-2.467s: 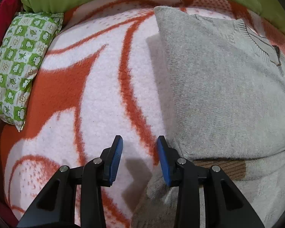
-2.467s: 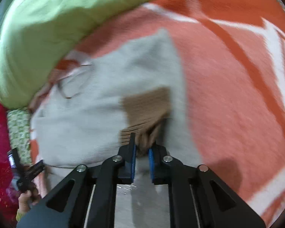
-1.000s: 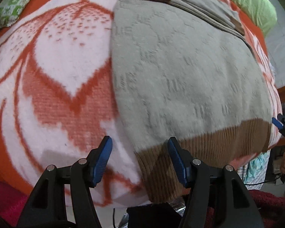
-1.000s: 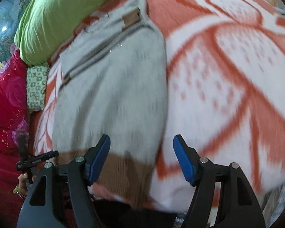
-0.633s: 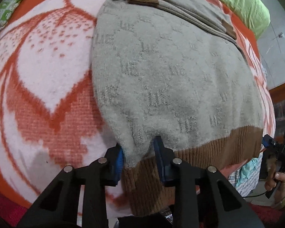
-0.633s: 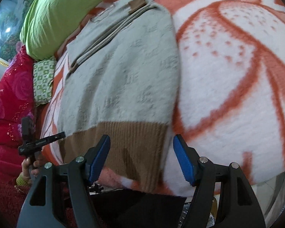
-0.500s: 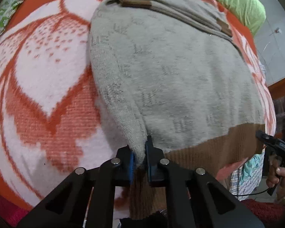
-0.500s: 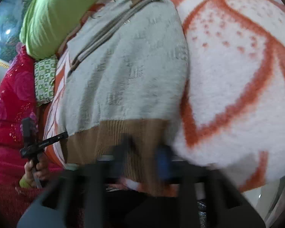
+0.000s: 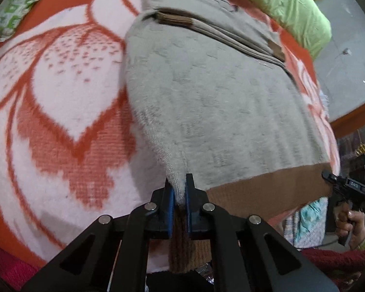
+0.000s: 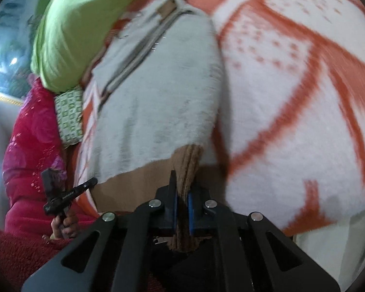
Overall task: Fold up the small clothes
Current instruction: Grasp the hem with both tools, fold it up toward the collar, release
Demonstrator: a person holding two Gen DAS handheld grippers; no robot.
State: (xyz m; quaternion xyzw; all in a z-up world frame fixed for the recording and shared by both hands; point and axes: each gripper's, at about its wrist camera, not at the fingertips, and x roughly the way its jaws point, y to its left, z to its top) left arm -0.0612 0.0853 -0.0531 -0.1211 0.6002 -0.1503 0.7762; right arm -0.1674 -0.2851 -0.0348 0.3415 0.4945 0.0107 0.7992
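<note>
Mid-fold, both hem corners taken. On the left, left gripper point(image 9: 179, 196) clenched on the near-left corner of the grey sweater point(image 9: 219, 102), just where fuzzy grey knit meets the brown ribbed hem point(image 9: 267, 189). On the right, right gripper point(image 10: 181, 200) clamped on the opposite hem corner, ribbing bunched between the blue pads point(image 10: 174, 206). Sweater spread on the orange-and-white blanket point(image 9: 60, 102), sleeves already folded in, collar end toward the green pillow point(image 9: 279, 2). Next, probably — lift both corners together and carry the hem up to the collar, level and taut. Soft, thick knit — likely to sag in the middle.
</note>
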